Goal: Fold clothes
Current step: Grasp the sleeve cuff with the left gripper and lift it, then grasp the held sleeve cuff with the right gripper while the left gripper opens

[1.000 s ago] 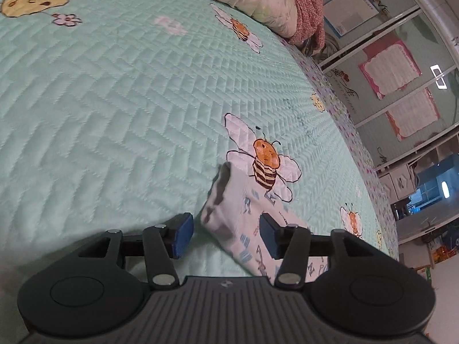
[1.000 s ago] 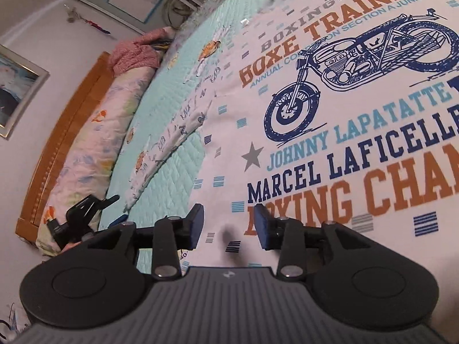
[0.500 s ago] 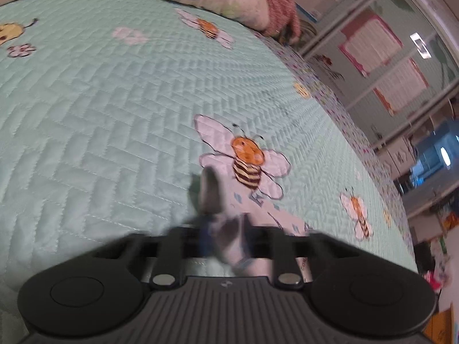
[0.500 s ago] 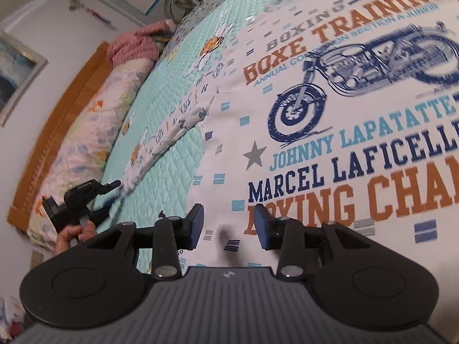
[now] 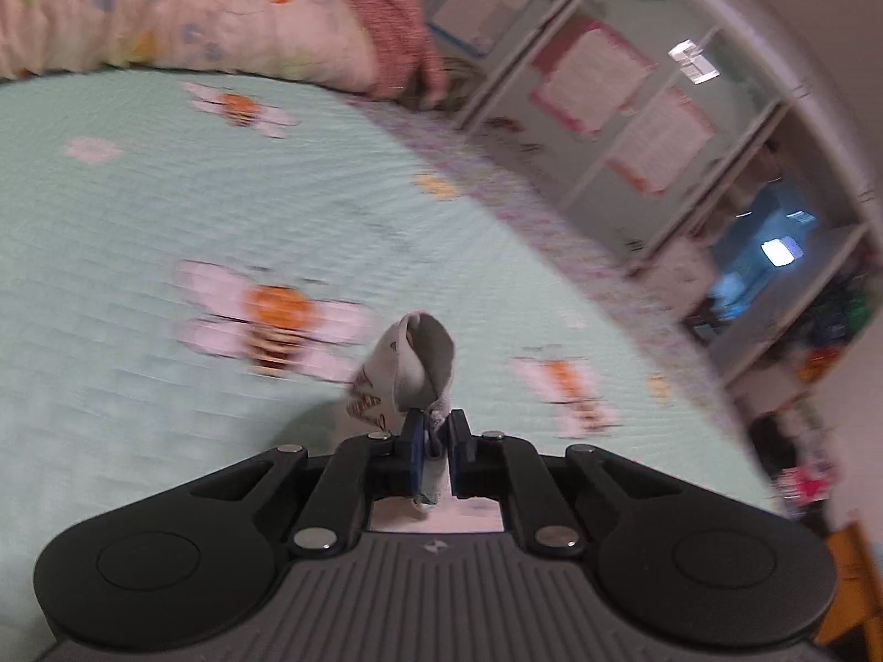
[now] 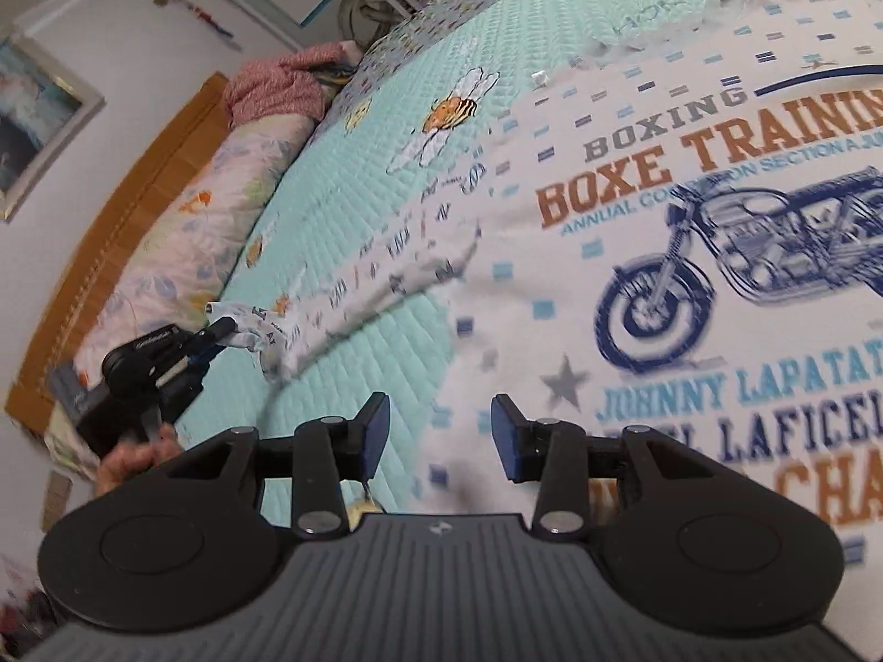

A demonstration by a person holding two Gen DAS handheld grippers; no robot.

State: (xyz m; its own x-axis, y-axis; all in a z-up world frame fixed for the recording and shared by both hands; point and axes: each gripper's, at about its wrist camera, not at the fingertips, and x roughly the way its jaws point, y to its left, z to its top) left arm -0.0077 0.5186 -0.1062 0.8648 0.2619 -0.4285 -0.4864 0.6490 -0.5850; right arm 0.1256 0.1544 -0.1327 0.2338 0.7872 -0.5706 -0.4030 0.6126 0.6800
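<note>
A white T-shirt (image 6: 690,287) printed with a blue motorcycle and lettering lies flat on the mint bee-print bedspread (image 6: 342,176). Its long patterned sleeve (image 6: 375,281) stretches to the left. My left gripper (image 5: 436,425) is closing its jaws on the sleeve cuff (image 5: 411,369), which curls up above the pads and is lifted off the bed. In the right wrist view the left gripper (image 6: 221,325) pinches the sleeve end at far left. My right gripper (image 6: 439,425) hovers open over the shirt's left edge, with nothing pinched between its pads.
A floral pillow (image 5: 165,11) and a red knitted garment (image 5: 392,27) lie at the head of the bed by the wooden headboard (image 6: 138,176). Glass-fronted cabinets (image 5: 634,110) stand beyond the bed's far side. A hand (image 6: 138,458) holds the left gripper.
The left gripper went from open around the sleeve cuff to pinching it, then lifted and rolled with it. The right gripper rose slightly above the shirt and stayed open.
</note>
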